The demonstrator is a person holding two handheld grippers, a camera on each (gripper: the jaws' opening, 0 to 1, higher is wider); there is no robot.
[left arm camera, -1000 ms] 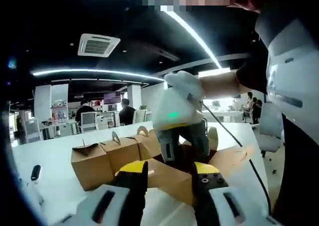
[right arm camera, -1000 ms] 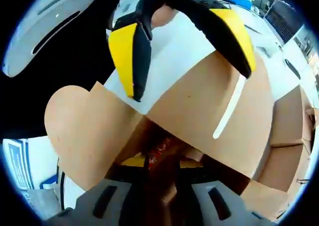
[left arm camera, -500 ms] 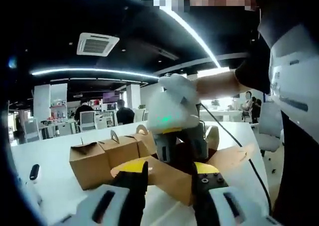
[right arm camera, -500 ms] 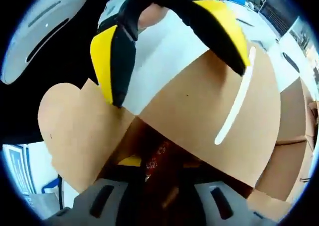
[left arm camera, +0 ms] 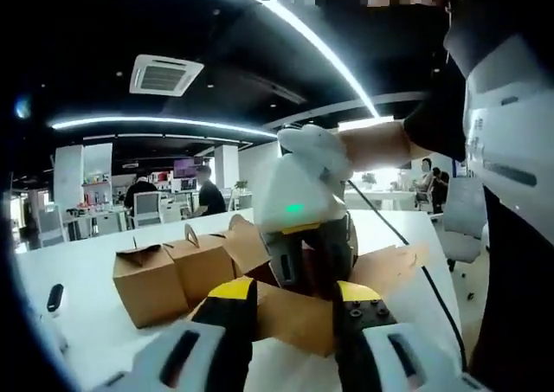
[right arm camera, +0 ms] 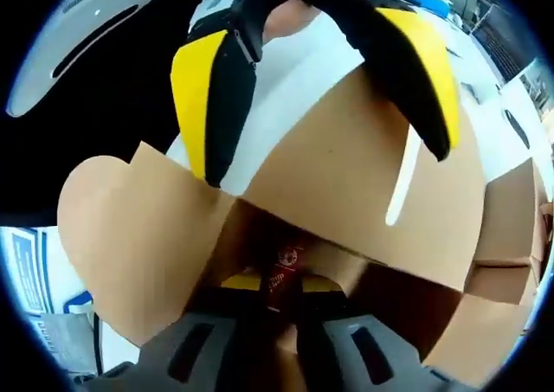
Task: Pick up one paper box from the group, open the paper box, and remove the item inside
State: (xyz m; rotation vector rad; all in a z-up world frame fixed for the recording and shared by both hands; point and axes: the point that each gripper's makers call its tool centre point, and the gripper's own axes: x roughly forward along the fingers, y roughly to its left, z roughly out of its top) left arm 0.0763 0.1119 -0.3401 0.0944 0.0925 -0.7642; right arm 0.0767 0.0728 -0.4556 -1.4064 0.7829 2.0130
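Observation:
An open brown paper box (left arm camera: pixel 294 318) sits between my left gripper's (left arm camera: pixel 294 293) yellow-tipped jaws, which press on its sides. My right gripper (left arm camera: pixel 313 266), white with a green light, reaches down into the box from above. In the right gripper view, my right gripper (right arm camera: pixel 279 285) is deep inside the box (right arm camera: pixel 346 193), its jaws closed on a small red packet (right arm camera: pixel 282 264). The left gripper (right arm camera: pixel 325 158) straddles the box from the top of that view. A rounded flap (right arm camera: pixel 130 236) folds out to the left.
Closed paper boxes (left arm camera: pixel 151 279) with handle tabs stand in a row on the white table (left arm camera: pixel 78 314), left of the open one. A dark small object (left arm camera: pixel 54 297) lies at the far left. A person's arm (left arm camera: pixel 381 145) holds the right gripper. Office desks and people fill the background.
The red packet now shows more plainly between the right jaws, slightly higher in the box. Both views have shifted a little; the left gripper keeps its hold on the box.

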